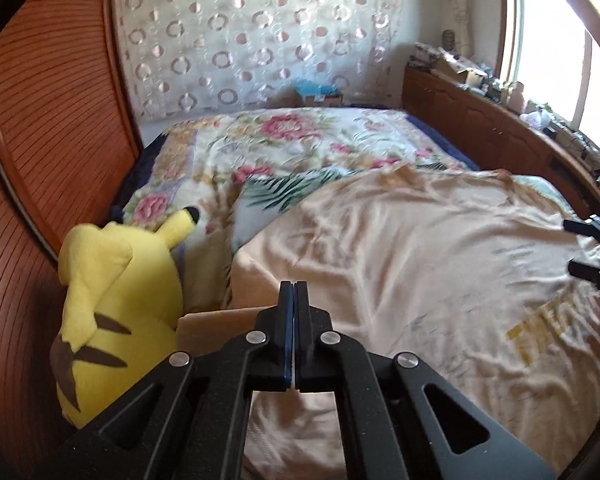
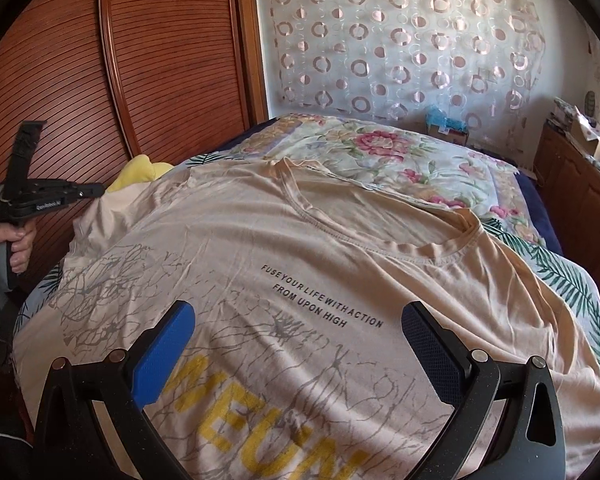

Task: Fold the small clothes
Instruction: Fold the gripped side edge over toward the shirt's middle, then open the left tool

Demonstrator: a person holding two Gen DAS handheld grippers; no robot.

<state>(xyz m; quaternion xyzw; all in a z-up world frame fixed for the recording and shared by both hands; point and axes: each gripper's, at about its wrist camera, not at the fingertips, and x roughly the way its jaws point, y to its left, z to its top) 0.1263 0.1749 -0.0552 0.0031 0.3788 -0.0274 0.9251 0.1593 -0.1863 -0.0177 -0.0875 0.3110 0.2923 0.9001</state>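
Peach T-shirt (image 2: 300,264) spread front-up across the flowered bed quilt (image 2: 380,148), printed chest nearest, neckline farther off, one sleeve bunched beside the yellow plush toy (image 1: 112,312). Left gripper (image 1: 294,292) pressed together at that sleeve edge; cannot tell whether any cloth is pinched. Right gripper (image 2: 296,344) spread wide, hovering over the print, holding nothing. Probably the first fold just starting. Next: confirm a pinch on the sleeve, then carry it inward across the chest.
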